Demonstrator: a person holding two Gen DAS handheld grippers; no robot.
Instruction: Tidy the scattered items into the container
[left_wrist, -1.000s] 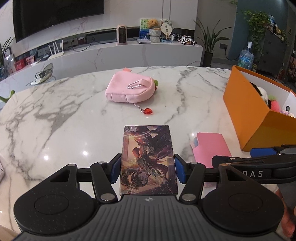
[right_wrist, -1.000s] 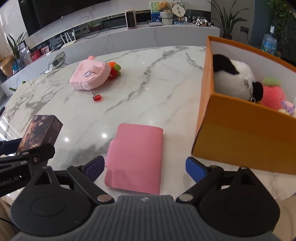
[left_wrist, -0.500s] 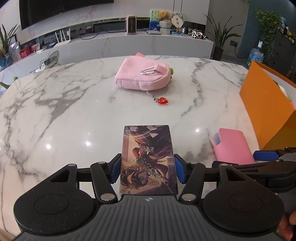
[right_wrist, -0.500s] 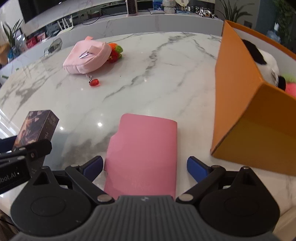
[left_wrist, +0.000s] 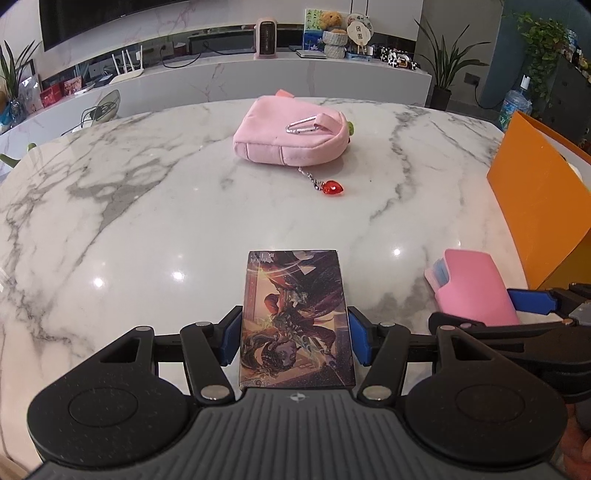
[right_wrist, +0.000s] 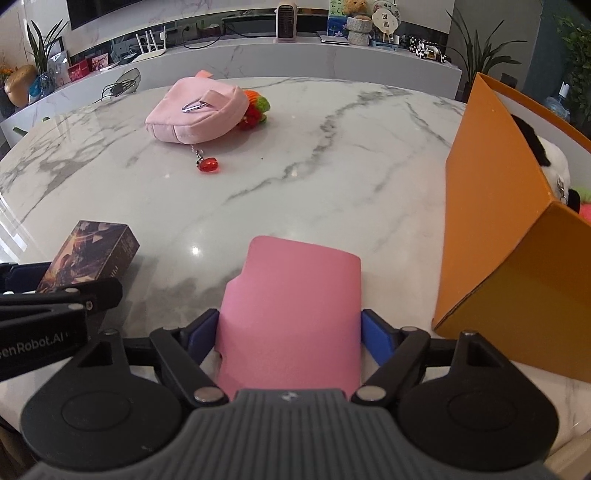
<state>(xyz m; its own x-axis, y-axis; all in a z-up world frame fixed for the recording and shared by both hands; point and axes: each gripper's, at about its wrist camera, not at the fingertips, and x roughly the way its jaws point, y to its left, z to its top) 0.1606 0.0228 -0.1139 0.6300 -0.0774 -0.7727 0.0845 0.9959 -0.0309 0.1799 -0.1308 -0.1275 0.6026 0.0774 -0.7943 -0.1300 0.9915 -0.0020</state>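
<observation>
My left gripper (left_wrist: 295, 338) is shut on a dark illustrated card box (left_wrist: 295, 317), held over the marble table (left_wrist: 147, 206); the box also shows in the right wrist view (right_wrist: 88, 254). My right gripper (right_wrist: 290, 332) has its blue pads against both sides of a pink card wallet (right_wrist: 295, 306) lying on the table; the wallet also shows in the left wrist view (left_wrist: 471, 284). The orange box (right_wrist: 495, 236) stands to the right, with plush toys (right_wrist: 550, 158) inside. A pink pouch (left_wrist: 291, 136) with a red heart charm (left_wrist: 332, 189) lies further back.
A strawberry plush (right_wrist: 255, 109) peeks out behind the pink pouch (right_wrist: 195, 110). A white marble counter (left_wrist: 258, 74) with a heater, router and ornaments runs behind the table. The table's near edge is just under both grippers.
My right gripper has moved forward over the pink wallet and its jaws have closed in from wide open onto the wallet's sides. My left gripper still holds the card box and has shifted forward.
</observation>
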